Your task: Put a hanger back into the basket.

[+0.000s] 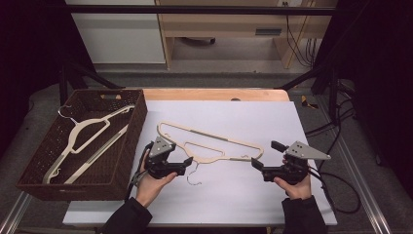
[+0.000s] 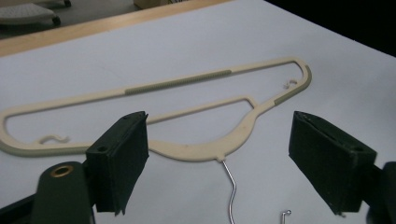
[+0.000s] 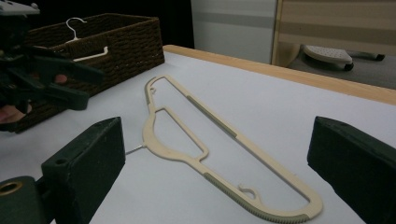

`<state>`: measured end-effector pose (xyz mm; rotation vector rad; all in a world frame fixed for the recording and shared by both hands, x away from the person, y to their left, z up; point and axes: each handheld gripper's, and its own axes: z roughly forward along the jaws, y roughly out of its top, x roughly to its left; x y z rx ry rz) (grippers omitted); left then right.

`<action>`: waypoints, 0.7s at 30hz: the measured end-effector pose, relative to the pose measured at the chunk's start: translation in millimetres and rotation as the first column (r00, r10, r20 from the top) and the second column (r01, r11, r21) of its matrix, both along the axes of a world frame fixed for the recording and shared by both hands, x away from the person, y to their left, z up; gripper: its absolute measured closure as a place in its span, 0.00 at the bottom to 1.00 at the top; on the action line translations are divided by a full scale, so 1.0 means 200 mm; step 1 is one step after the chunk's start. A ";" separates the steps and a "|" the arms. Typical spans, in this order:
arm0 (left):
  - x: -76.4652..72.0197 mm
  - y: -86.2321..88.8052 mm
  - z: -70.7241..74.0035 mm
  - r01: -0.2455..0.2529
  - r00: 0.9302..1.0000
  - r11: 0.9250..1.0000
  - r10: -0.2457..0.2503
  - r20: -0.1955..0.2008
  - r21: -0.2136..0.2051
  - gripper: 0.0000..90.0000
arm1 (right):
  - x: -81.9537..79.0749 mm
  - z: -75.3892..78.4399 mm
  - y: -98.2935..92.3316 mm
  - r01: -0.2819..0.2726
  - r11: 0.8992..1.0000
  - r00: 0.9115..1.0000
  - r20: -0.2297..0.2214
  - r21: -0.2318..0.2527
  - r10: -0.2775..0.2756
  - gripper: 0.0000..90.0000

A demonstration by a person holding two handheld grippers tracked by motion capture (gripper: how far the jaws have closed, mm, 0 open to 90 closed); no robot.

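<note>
So, off to the outer side of the left gripper [image 1: 187, 163] sits a dark woven basket [image 1: 127, 141] with a handle slot in its far wall, and two pale hangers [image 1: 87, 139] lie inside it. Nothing stands between either gripper and the cream hanger [image 1: 210, 140] on the white mat [image 1: 292, 195]. It lies flat just ahead of both tools, between them, a slim plastic frame with a ribbed grey strip along its long bar, small notch hooks near each end and a thin wire hook [image 2: 232, 189] pointing back toward the left gripper. That gripper's black jaws are spread wide, the wire hook lying between them, untouched. Over at the right gripper [image 1: 263, 160], the jaws gape just as wide, facing the hanger's rounded end, holding nothing.
</note>
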<state>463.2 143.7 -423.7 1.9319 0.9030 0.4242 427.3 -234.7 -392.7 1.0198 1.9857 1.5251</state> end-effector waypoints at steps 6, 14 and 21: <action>0.02 -0.08 -0.09 -0.002 0.999 0.999 0.003 -0.037 0.045 0.29 | 0.00 0.00 0.00 0.000 1.000 1.000 -0.003 0.003 0.000 0.05; 0.05 -0.15 -0.18 -0.022 0.995 0.994 0.032 -0.092 0.106 0.40 | 0.00 -0.01 0.01 -0.005 1.000 1.000 -0.008 -0.004 0.005 0.05; 0.06 -0.18 -0.24 -0.023 0.990 0.991 0.040 -0.132 0.131 0.56 | 0.01 -0.02 0.02 0.001 1.000 1.000 -0.015 -0.010 -0.001 0.05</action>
